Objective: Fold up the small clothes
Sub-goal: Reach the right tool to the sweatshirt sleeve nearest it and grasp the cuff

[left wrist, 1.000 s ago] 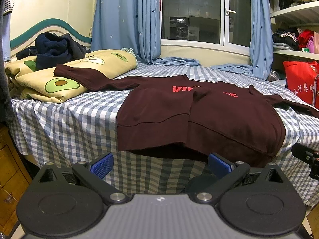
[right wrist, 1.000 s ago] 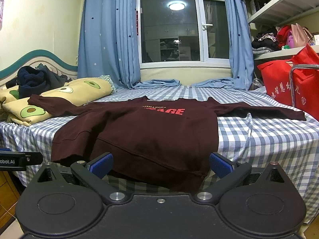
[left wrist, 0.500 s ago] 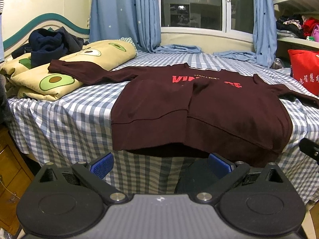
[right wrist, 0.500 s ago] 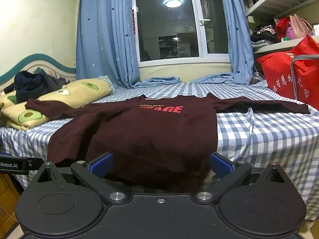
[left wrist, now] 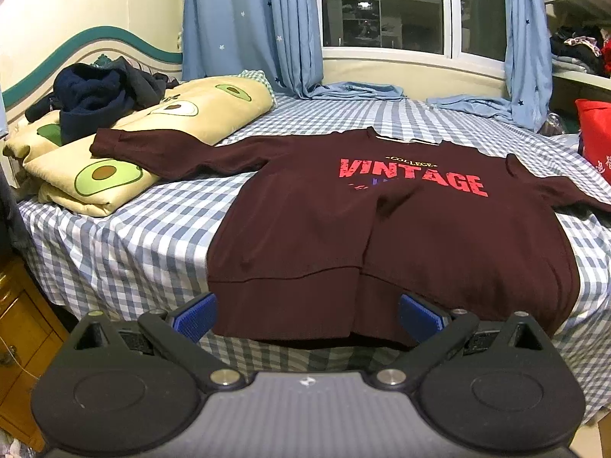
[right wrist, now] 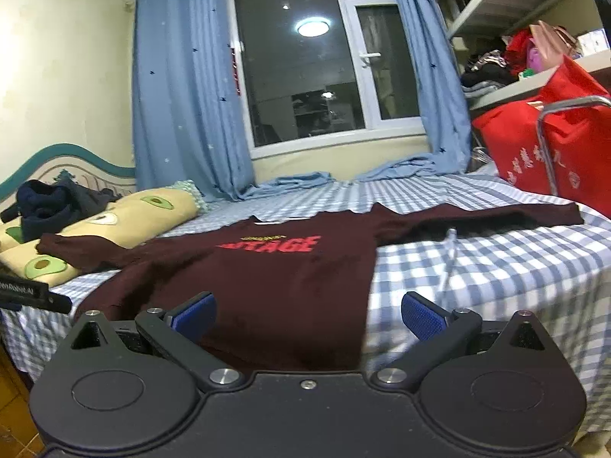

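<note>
A dark maroon sweatshirt (left wrist: pixel 382 229) with red "VINTAGE" print lies flat, front up, on the blue checked bed (left wrist: pixel 126 236). Its hem hangs over the near bed edge. One sleeve reaches left onto the pillow, the other stretches right. It also shows in the right wrist view (right wrist: pixel 267 278). My left gripper (left wrist: pixel 305 315) is open and empty, at the hem's left half. My right gripper (right wrist: pixel 307 315) is open and empty, at the hem's right part. Neither touches the cloth.
An avocado-print pillow (left wrist: pixel 126 145) with a dark navy garment (left wrist: pixel 95 95) on it lies at the bed's left. Blue curtains (left wrist: pixel 252 26) and a window are behind. A red bag (right wrist: pixel 542 145) and shelves stand right. A wooden cabinet (left wrist: pixel 15 313) is lower left.
Both grippers have moved forward toward the hem of the sweatshirt, which now looks larger and nearer. The left view has tilted down a little. Both stay open.
</note>
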Demonstrator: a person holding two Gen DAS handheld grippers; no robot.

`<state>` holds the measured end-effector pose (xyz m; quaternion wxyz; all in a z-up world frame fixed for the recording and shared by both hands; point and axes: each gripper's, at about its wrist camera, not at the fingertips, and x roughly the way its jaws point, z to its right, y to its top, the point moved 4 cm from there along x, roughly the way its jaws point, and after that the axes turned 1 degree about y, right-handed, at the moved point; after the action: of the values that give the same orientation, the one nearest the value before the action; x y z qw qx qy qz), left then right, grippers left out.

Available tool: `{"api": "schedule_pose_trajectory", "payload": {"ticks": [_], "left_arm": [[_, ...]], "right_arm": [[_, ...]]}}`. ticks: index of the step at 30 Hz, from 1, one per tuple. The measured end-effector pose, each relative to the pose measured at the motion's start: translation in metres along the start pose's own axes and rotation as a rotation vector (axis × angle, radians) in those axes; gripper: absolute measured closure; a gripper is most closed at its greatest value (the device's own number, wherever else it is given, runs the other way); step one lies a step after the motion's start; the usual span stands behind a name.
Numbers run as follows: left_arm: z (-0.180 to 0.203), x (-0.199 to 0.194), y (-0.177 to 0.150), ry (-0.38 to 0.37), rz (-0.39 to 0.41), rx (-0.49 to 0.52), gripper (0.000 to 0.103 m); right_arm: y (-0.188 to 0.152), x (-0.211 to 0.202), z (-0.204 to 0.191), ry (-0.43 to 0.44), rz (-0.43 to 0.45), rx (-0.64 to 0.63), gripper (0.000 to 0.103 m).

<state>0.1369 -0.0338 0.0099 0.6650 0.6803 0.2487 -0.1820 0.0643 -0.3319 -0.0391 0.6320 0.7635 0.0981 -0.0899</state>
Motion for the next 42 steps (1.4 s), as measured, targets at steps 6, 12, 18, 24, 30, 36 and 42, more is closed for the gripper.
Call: {"api": "schedule_pose_trajectory", "payload": {"ticks": [6,12,18,24,30,36,42], "left_arm": [[0.021,0.015,0.013,-0.014,-0.018,0.04,0.001],[0.037,0.042,0.035,-0.045,-0.051,0.025,0.001],[0.044,0.075,0.059,-0.04,-0.051,0.049,0.001],[0.055,0.114,0.09,-0.039,-0.02,0.061,0.001],[0.059,0.152,0.108,-0.045,-0.021,0.026,0.001],[0.061,0.176,0.11,-0.042,-0.046,0.027,0.001],[0.057,0.184,0.107,-0.048,-0.063,0.007,0.001]], "right_arm": [[0.001,0.023,0.032,-0.034,-0.053,0.083,0.0],[0.007,0.05,0.076,-0.006,-0.089,0.232,0.0],[0.025,0.084,0.139,0.005,-0.071,0.387,0.0],[0.049,0.137,0.226,-0.107,-0.057,0.516,0.0],[0.063,0.169,0.314,-0.256,0.015,0.815,0.0],[0.076,0.204,0.353,-0.332,0.001,0.809,0.0],[0.08,0.226,0.383,-0.434,0.096,0.873,0.0]]}}
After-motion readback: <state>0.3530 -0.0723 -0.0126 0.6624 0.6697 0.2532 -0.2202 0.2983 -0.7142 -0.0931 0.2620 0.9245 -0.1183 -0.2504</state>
